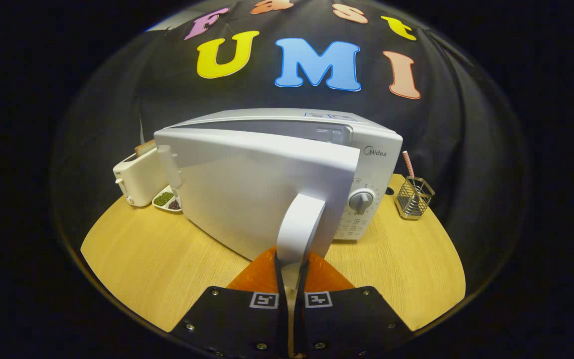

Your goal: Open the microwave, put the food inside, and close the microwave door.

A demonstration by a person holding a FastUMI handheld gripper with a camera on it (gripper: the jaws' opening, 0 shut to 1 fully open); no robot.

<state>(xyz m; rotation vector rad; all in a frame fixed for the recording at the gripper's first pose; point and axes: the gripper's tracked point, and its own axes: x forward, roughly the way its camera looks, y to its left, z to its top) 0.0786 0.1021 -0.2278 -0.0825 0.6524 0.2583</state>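
- Your gripper (292, 271) at bottom centre is clamped nearly closed on the door handle (301, 227), both fingers pressing it, likely so you can swing the door.
- Microwave (366, 164) sits mid-frame on the wooden table (132, 259); its door (247, 194) is partly open, hinged at left, free edge toward you.
- Handle's long axis is vertical.
- Food not identifiable; toaster (140, 177) and small dish (166, 200) at left, wire holder (414, 198) at right.

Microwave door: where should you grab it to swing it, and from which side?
Grab the upright handle on the free edge of the microwave door, coming straight at it from the front. It sticks out as a narrow bar, thin enough to pinch. The tool is doing that now, fingers closed on the handle, door partly open.
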